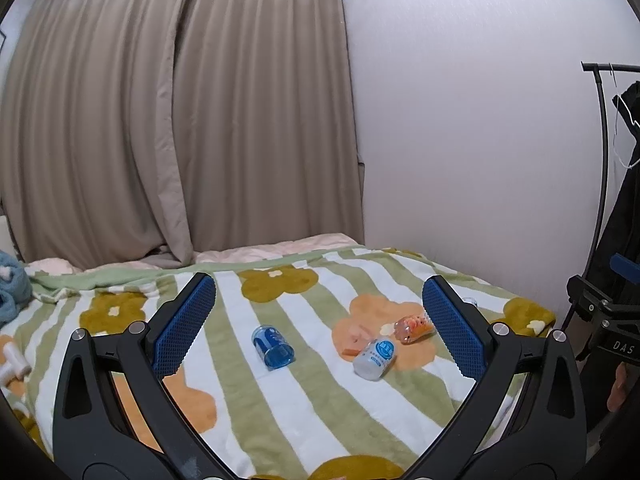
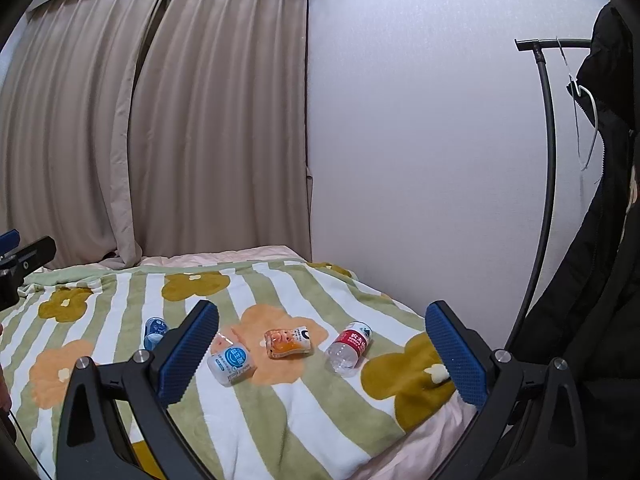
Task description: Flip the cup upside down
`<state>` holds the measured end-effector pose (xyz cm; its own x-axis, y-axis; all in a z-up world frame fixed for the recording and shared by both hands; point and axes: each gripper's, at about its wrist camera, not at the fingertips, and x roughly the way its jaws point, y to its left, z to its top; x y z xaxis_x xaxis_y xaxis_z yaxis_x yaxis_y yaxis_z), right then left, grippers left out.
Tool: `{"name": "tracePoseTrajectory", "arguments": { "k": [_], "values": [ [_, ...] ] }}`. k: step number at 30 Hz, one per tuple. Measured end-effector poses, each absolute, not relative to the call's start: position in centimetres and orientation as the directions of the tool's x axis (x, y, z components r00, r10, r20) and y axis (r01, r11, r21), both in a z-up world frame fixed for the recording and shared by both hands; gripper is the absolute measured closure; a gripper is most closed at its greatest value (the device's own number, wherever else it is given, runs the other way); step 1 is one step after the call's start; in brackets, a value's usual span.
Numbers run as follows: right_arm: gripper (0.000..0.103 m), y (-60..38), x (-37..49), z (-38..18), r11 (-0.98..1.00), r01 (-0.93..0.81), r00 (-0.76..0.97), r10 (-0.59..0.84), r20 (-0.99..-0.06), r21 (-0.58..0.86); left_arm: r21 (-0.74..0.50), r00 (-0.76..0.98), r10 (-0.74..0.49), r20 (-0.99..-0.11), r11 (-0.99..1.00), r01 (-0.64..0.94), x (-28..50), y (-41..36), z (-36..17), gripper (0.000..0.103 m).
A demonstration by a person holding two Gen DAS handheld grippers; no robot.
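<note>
Several small cups lie on their sides on a striped flower blanket [image 1: 304,412]. In the left wrist view, a blue cup [image 1: 273,347] lies ahead between the fingers of my left gripper [image 1: 318,280], which is open and holds nothing. To its right lie a white cup with a blue label [image 1: 375,355] and an orange cup [image 1: 414,327]. My right gripper [image 2: 323,306] is also open and holds nothing. It hangs above the orange cup [image 2: 287,342], the white cup [image 2: 232,362] and a clear cup with a red label [image 2: 349,346]. The blue cup [image 2: 155,332] is partly hidden by its left finger.
The bed meets a beige curtain [image 1: 180,120] at the back and a white wall [image 2: 420,160] on the right. A clothes rack [image 2: 548,160] with a black coat [image 2: 600,260] stands at the bed's right. A blue plush thing [image 1: 12,288] lies at the far left.
</note>
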<state>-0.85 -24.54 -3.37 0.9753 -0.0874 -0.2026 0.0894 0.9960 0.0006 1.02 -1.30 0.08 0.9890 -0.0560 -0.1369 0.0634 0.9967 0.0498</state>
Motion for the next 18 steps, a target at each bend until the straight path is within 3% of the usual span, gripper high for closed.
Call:
{"name": "tracePoseTrajectory", "arguments": {
  "k": [18],
  "values": [
    [0.000, -25.06, -0.64, -2.76, 0.996, 0.092, 0.976, -0.088, -0.202, 0.013, 0.040, 0.990, -0.060, -0.128, 0.997, 0.065, 1.36, -1.36, 0.50, 0.000]
  ]
}}
